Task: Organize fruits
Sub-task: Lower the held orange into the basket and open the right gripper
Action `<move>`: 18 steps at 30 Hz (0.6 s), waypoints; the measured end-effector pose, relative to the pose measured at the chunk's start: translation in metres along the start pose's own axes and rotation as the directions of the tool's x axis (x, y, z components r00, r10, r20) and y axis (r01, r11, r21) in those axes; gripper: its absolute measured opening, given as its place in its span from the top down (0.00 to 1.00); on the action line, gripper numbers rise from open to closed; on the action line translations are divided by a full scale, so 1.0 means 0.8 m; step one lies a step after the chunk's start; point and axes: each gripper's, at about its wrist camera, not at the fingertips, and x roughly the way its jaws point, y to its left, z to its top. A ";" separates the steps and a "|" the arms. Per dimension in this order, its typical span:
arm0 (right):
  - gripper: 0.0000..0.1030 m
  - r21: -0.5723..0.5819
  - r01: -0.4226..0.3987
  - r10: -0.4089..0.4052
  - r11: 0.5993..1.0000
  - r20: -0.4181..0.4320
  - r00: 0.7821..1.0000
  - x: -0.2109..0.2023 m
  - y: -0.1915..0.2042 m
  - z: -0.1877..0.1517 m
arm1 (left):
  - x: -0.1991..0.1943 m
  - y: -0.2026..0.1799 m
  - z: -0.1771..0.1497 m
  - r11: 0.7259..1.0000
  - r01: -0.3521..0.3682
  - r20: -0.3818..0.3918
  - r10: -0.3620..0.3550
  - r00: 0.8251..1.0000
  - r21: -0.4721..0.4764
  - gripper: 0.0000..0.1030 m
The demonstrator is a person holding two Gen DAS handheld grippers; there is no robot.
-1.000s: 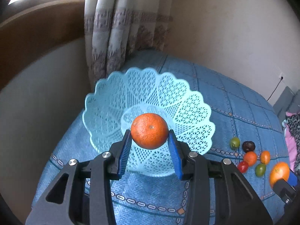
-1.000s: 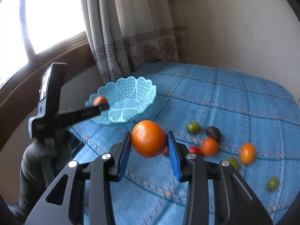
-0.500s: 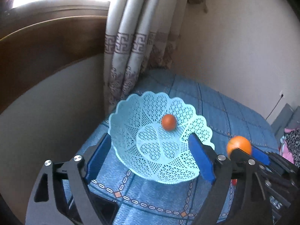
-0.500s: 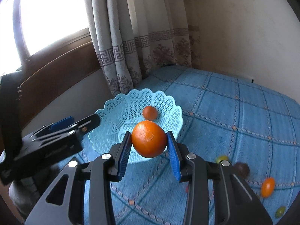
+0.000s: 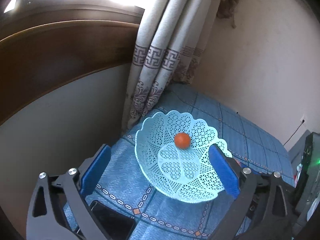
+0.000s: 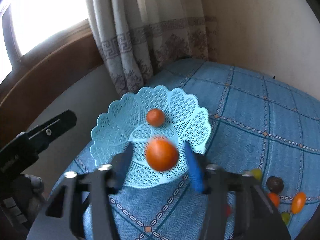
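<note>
Counting two oranges (image 6: 155,117) over one basket (image 6: 180,108).

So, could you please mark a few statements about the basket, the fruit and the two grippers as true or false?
1. The left gripper is open and holds nothing. True.
2. The light blue lattice basket is empty. False: one orange lies inside it, on the far slope.
3. The right gripper is clamped on the second orange. False: its jaws stand apart from that orange, which shows blurred over the basket.
4. Several small fruits lie on the blue bedcover, outside the basket. True.
</note>
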 end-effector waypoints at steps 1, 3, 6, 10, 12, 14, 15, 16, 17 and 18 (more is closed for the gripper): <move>0.40 0.007 0.002 -0.002 1.000 0.010 1.000 -0.003 -0.002 0.001 | 0.000 0.000 0.000 1.000 0.000 0.001 0.000 1.000 -0.002 0.03; 0.40 0.011 0.000 0.000 1.000 0.017 1.000 -0.008 -0.005 0.002 | -0.001 -0.001 0.000 1.000 0.001 0.002 -0.001 1.000 0.000 0.03; 0.40 0.016 0.012 -0.013 1.000 0.033 0.999 -0.018 -0.011 0.003 | 0.000 -0.003 0.000 1.000 0.002 0.002 -0.002 1.000 0.007 0.03; 0.40 0.033 0.040 -0.042 0.999 0.040 0.998 -0.028 -0.027 0.000 | -0.002 -0.008 -0.002 1.000 0.001 0.003 -0.001 1.000 0.018 0.03; 0.38 0.044 0.063 -0.065 0.997 0.041 0.997 -0.032 -0.036 -0.001 | -0.003 -0.011 -0.003 1.000 0.009 0.001 -0.009 1.000 0.019 0.03; 0.38 0.054 0.087 -0.089 0.995 0.040 0.995 -0.039 -0.047 -0.003 | -0.005 -0.015 -0.005 1.000 0.017 0.001 -0.017 1.000 0.025 0.03; 0.37 0.060 0.103 -0.105 0.993 0.038 0.994 -0.043 -0.055 -0.004 | -0.006 -0.016 -0.006 0.999 0.019 0.002 -0.019 1.000 0.029 0.03; 0.37 0.066 0.116 -0.119 0.991 0.038 0.992 -0.047 -0.062 -0.005 | -0.007 -0.018 -0.007 0.999 0.023 0.003 -0.023 1.000 0.034 0.03; 0.37 0.070 0.127 -0.130 0.989 0.038 0.991 -0.050 -0.068 -0.006 | -0.007 -0.021 -0.008 0.999 0.027 0.003 -0.027 1.000 0.039 0.03; 0.37 0.077 0.144 -0.148 0.986 0.036 0.988 -0.056 -0.078 -0.007 | -0.008 -0.024 -0.009 0.998 0.031 0.003 -0.031 1.000 0.047 0.03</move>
